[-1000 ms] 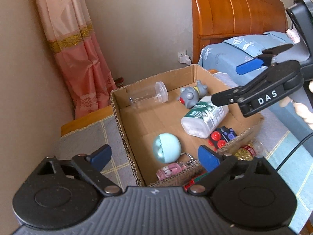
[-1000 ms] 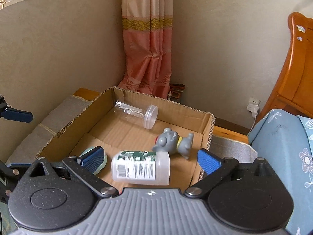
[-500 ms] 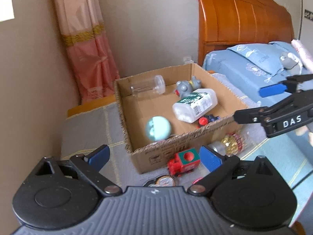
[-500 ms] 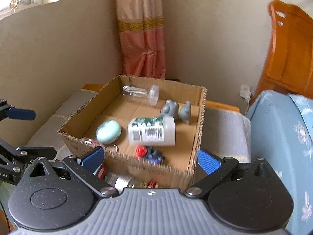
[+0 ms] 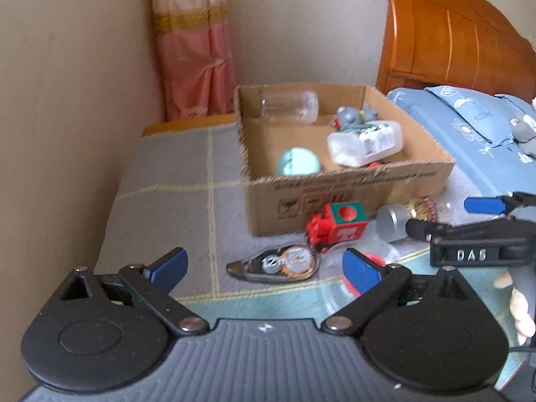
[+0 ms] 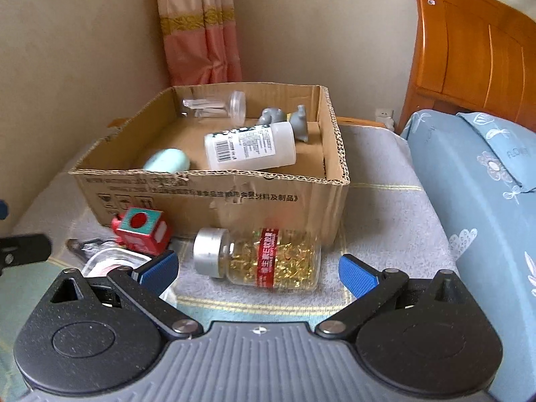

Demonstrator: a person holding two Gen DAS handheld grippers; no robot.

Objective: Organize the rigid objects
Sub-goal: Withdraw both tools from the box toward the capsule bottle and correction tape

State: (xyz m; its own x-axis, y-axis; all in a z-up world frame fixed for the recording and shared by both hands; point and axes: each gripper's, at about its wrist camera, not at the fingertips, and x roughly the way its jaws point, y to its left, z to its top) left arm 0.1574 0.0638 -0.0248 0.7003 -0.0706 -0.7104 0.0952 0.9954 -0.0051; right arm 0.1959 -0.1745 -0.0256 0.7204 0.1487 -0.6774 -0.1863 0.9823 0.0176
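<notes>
1 cardboard box (image 6: 214,197) sits open on a grey checked blanket (image 5: 174,181), near the corner by the pink curtain (image 6: 201,30). Inside it lie 5 things that show plainly: 1 clear empty jar (image 6: 214,105) on its side against the far wall, 1 grey toy animal (image 6: 284,120) near it, 1 white bottle (image 6: 251,147) with a printed label on its side in the middle, 1 pale green round case (image 6: 167,160) against the near wall, and 1 small red piece (image 5: 377,164) barely visible under the white bottle.

Outside, just in front of the box, are 4 more: 1 red and green toy train (image 6: 142,231) close against the box front, 1 glass bottle of gold capsules (image 6: 264,261) with a silver cap, lying on its side, 1 clear container with a red inside (image 6: 110,266), and 1 flat dark packet (image 5: 274,266) holding small round metal pieces.

There are 2 tools. The left tool (image 5: 264,266) stands wide open, having just been opening, nothing between its blue pads; the packet lies ahead of it. The right tool (image 6: 258,269) is also spread wide and empty, with the capsule bottle lying between and just beyond its pads, untouched.
</notes>
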